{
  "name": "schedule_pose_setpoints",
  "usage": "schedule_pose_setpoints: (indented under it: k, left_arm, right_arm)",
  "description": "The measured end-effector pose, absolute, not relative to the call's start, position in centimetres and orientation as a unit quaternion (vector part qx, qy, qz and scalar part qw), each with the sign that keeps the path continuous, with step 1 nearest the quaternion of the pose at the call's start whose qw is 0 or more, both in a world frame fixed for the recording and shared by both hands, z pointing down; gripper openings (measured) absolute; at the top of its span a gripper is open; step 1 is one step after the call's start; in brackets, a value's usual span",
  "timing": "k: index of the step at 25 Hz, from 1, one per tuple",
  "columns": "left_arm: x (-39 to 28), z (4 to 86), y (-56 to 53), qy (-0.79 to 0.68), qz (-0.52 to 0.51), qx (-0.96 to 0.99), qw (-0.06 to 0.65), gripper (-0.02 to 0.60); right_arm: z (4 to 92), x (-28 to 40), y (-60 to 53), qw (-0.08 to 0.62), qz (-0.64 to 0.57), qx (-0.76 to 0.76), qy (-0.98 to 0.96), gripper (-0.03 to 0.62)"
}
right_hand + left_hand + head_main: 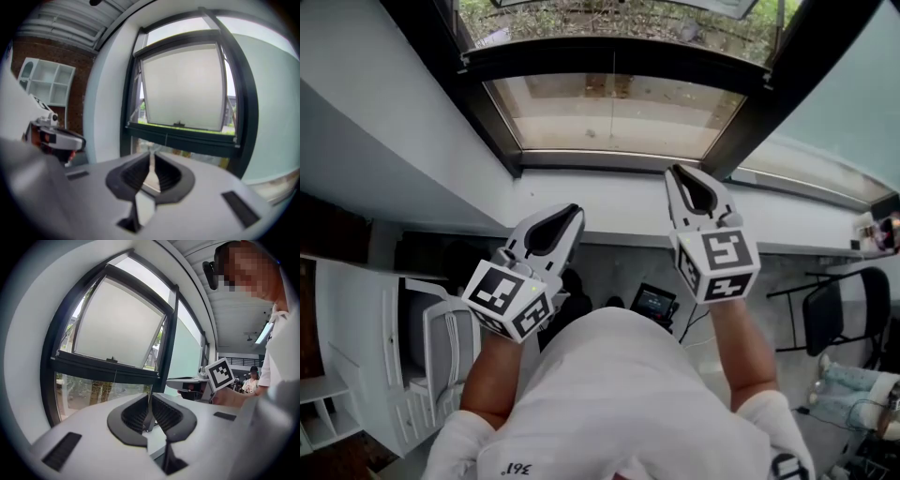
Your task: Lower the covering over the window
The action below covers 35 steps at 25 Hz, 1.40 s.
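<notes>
A pale roller blind [614,112] covers part of the dark-framed window [487,112]; in the left gripper view the blind [117,329] ends at a bottom bar with a thin pull cord [115,376] hanging below it over bare glass. The right gripper view shows the same blind [185,89] and cord [166,139]. My left gripper [575,212] [150,397] points at the window from over the white sill [609,208], jaws together, nothing in them. My right gripper [673,172] [151,153] is a little nearer the frame, jaws also together and empty. Neither touches the cord or blind.
A frosted glass panel [844,103] adjoins the window on the right. A white shelf unit [356,375] stands at the left, a black chair [839,309] and a seated person's legs [853,384] at the right. A small device with a screen [654,302] lies on the floor below.
</notes>
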State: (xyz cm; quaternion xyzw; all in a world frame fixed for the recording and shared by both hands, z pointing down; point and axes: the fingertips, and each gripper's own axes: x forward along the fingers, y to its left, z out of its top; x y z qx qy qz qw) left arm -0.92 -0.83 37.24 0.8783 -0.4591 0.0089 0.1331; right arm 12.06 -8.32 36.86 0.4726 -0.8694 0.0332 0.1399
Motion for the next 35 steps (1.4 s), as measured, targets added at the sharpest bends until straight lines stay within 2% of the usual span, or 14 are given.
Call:
schedule_pose_setpoints:
  k: [20, 35]
  left_arm:
    - [-7.4, 39.0, 2.1, -0.436, 0.033, 0.885, 0.161, 0.043]
    - [-8.8, 39.3, 2.2, -0.402, 0.042, 0.9, 0.165, 0.043]
  right_arm:
    - [38.9, 6.4, -4.8, 0.149, 0.066, 0.491, -0.856, 0.041]
    - [39.7, 4.2, -3.1, 0.173, 0.07, 0.498, -0.847, 0.032]
